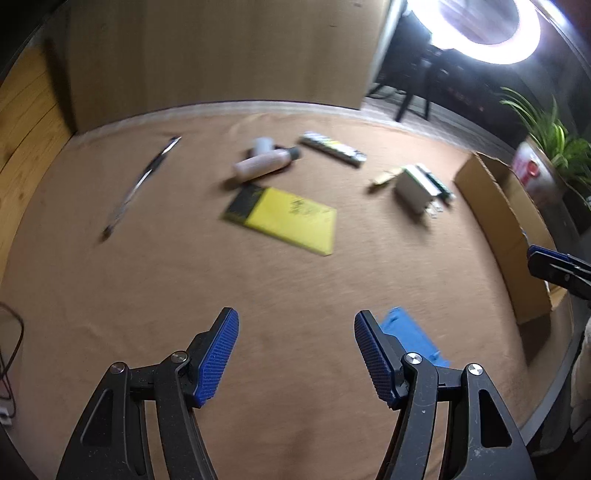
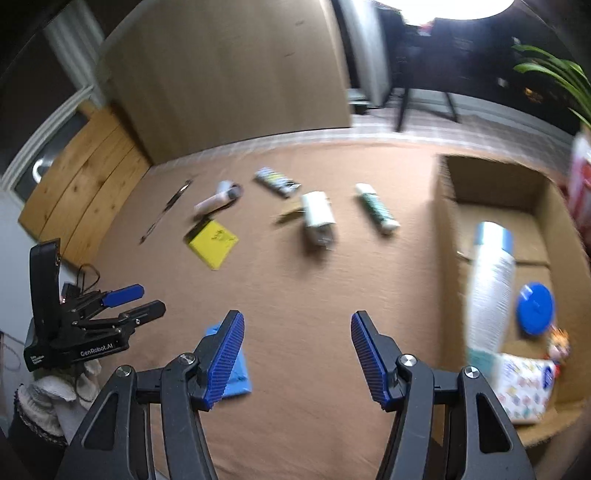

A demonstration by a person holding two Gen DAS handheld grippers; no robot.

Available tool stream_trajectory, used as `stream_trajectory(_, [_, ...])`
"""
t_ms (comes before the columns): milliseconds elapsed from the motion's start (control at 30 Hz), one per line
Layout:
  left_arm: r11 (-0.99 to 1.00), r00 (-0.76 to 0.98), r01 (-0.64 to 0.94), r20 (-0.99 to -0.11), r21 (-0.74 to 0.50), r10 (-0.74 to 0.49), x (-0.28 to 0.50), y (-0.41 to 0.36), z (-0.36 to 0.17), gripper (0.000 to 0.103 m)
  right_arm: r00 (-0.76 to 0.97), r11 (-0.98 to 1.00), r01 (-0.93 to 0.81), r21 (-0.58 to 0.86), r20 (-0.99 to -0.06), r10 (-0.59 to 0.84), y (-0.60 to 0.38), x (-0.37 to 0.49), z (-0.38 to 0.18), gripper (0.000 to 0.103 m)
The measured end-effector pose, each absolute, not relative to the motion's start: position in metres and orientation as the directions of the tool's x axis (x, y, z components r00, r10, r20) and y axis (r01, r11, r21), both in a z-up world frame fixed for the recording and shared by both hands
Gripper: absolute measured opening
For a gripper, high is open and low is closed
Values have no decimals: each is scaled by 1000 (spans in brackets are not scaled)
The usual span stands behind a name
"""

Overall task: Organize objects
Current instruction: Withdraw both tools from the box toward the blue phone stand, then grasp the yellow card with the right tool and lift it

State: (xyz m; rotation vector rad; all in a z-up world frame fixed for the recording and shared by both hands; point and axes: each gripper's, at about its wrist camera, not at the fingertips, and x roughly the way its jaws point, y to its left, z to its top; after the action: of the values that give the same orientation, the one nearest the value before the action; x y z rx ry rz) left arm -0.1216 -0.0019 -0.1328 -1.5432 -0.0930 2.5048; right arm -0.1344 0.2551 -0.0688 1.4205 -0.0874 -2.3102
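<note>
Loose items lie on the tan tablecloth [image 1: 184, 280]: a yellow notepad [image 1: 291, 218] [image 2: 214, 242], a pale bottle [image 1: 264, 164] [image 2: 216, 199], a pen [image 1: 142, 181] [image 2: 166, 210], a flat tube [image 1: 332, 147] [image 2: 275, 181], a white box [image 1: 415, 188] [image 2: 317, 212], a green-white tube [image 2: 376, 212] and a blue flat item [image 1: 410, 338] [image 2: 236, 365]. My left gripper [image 1: 295, 354] is open and empty above the near cloth; it also shows in the right wrist view [image 2: 136, 301]. My right gripper [image 2: 297, 356] is open and empty, with the blue item by its left finger.
An open cardboard box [image 2: 448, 221] [image 1: 491, 206] stands at the right, holding a tall white bottle [image 2: 491, 280], a blue lid [image 2: 535, 302] and a patterned packet [image 2: 524, 380]. A wooden panel [image 2: 229, 74], ring light [image 1: 480, 29] and plant [image 1: 546, 129] are behind.
</note>
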Motion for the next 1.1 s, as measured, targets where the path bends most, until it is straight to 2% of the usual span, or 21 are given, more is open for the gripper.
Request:
stream_trajectory(400, [-980, -430, -53, -882, -190, 194, -89, -62, -139, 69, -270, -817, 514, 261, -855, -442, 143, -194, -97, 56])
stream_trajectory(800, [-967, -446, 64, -874, -245, 192, -52, -134, -138, 69, -175, -814, 527, 246, -905, -387, 87, -256, -131, 56])
stream_trajectory(967, [-963, -452, 77, -870, -258, 197, -45, -146, -139, 69, -160, -804, 559, 203, -925, -345, 78, -265, -140, 57])
stream_trajectory(1100, [-961, -452, 77, -869, -264, 203, -43, -146, -140, 69, -137, -794, 564, 228, -922, -362, 77, -266, -140, 58])
